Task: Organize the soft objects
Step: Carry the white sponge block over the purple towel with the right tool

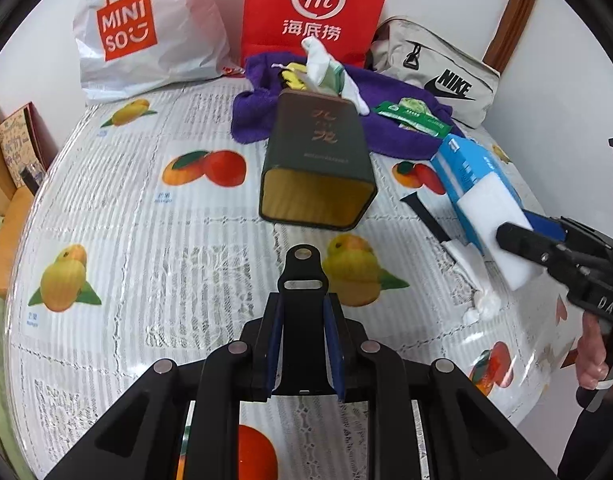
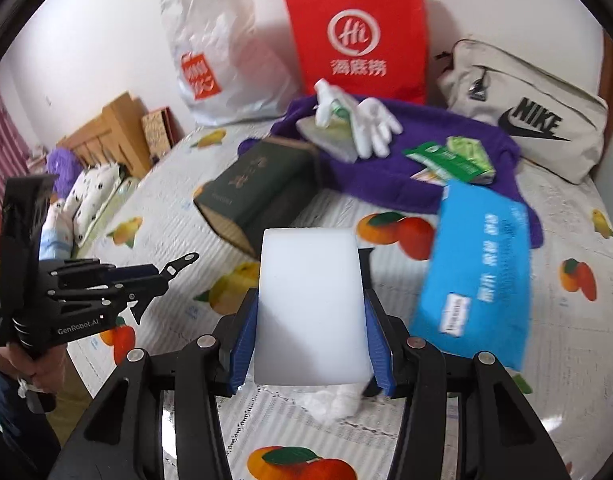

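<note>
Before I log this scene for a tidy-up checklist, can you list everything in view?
white sponge block: 1, white, clamped in the right gripper
blue packet: 1, blue, right of the sponge
dark green box: 1, lying on its side, open end toward the left camera
purple towel: 1, under the glove and green packets
white glove: 1, on the towel
green packets: several, on the towel
red bag: 1, against the wall
white plastic bag: 1, beside the red bag
beige Nike bag: 1, far right
left gripper: shut, empty
right gripper: shut on sponge

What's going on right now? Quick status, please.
Right gripper clamped on white sponge block, lifted off the table. Left gripper shut, empty. Dark green box lies open-ended ahead; blue packet close beside the sponge.
</note>
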A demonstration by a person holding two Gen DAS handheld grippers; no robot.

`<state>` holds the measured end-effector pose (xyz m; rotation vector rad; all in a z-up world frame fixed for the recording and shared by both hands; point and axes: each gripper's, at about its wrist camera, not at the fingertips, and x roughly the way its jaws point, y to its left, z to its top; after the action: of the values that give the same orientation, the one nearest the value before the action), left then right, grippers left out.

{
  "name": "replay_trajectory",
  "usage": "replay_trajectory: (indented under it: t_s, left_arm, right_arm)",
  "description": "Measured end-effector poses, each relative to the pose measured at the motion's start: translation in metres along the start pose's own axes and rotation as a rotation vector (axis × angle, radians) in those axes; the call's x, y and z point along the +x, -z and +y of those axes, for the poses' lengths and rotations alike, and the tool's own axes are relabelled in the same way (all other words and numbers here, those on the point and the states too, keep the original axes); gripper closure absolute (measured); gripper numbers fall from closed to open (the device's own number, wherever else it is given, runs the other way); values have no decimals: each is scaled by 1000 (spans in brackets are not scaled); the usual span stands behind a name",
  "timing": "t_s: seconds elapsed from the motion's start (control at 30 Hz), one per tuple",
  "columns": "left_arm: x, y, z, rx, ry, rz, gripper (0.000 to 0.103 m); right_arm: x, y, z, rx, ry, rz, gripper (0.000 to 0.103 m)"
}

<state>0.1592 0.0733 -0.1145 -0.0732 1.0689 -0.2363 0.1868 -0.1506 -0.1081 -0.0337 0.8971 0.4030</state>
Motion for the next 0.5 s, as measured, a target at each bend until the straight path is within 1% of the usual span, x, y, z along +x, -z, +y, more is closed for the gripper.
replay_trajectory:
  t_s: [0.13, 0.27, 0.5]
  left_arm:
    - [-6, -6, -7, 18, 6, -11, 83]
    - [-14, -15, -13, 24, 36, -23, 83]
    - [-29, -37, -23, 51, 21, -59, 83]
  right_arm:
    - [-13, -3, -11, 25, 19, -27, 54]
    - [-22, -7, -22, 51, 35, -48, 54]
    - [-30, -20, -42, 83, 56, -63, 54]
